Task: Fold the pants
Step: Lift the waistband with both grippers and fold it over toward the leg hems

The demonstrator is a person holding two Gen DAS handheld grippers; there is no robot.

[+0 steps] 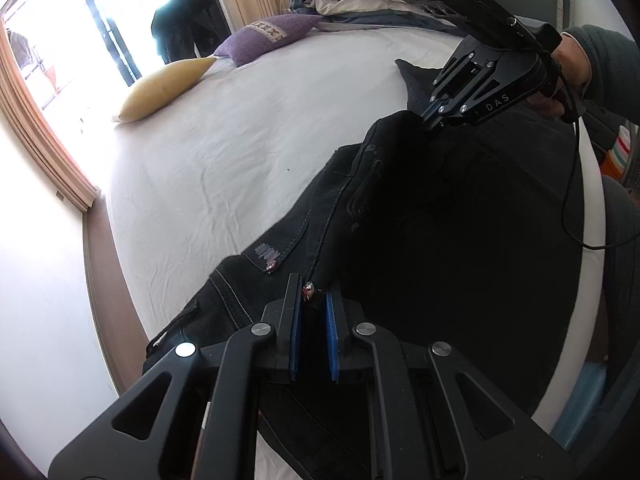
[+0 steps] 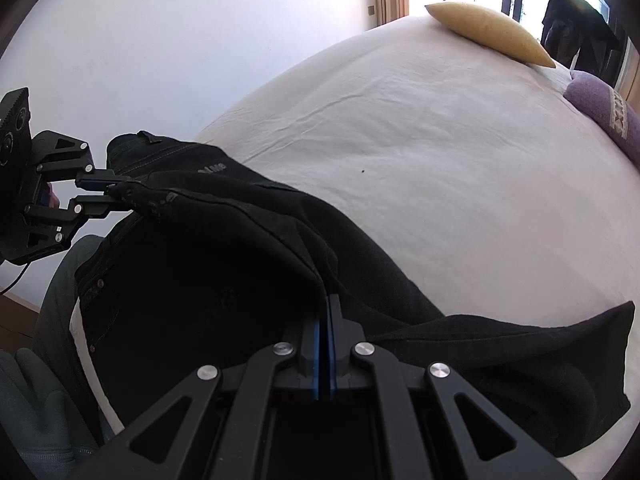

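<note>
Black pants lifted by both grippers over the near edge of the bed.

The bed serves as the folding surface; the black pants lie across its near side, one half raised, seemingly to bring it over the other. Pillows sit far off toward 11 o'clock. The left gripper pinches the waistband near a rivet, jaws nearly closed; the right gripper is clamped tight on a leg fold.

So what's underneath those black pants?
The black pants lie on a bed's pale sheet, which shows all around them. Both grippers pinch the fabric up. Whatever lies directly beneath the cloth is covered.
</note>
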